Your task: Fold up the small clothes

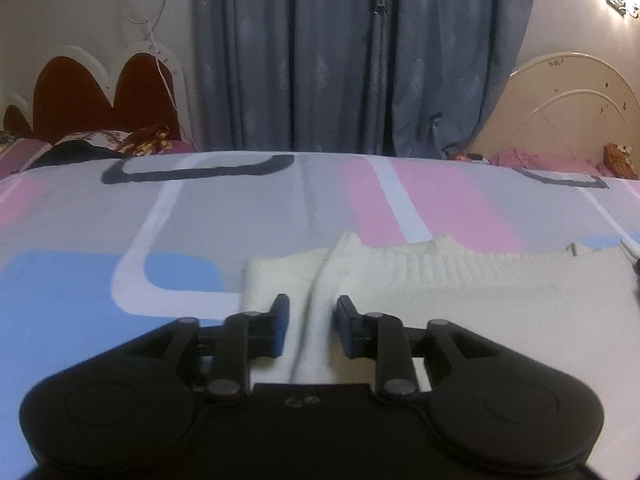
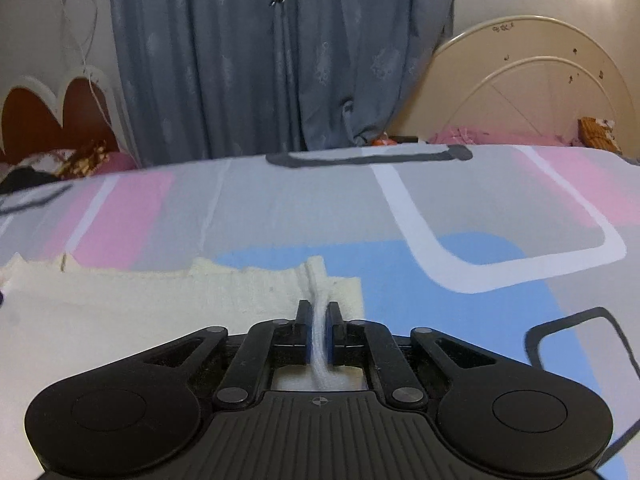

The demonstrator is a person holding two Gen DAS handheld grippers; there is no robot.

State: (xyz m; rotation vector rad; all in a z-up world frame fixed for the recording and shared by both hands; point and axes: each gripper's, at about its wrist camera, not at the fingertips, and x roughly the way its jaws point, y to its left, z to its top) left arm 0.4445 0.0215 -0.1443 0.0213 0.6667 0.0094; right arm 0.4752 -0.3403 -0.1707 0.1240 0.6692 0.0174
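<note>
Only rightward: right tongs (image 2: 319,312) clamped on cream garment (image 2: 132,320) ridge; left tongs (image 1: 313,312) apart, astride a fold.

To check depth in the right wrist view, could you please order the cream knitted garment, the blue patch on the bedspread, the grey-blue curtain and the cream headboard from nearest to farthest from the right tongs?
1. Cream knitted garment: pinched between the right tongs.
2. Blue patch: just ahead, to the right.
3. Grey-blue curtain and cream headboard: beyond the bed's far edge, curtain centre-left, headboard right; too close to call.

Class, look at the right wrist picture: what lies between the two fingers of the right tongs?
A pinched ridge of the cream knitted garment runs between the right tongs, whose fingers are shut on it. The right wrist view shows this.
</note>
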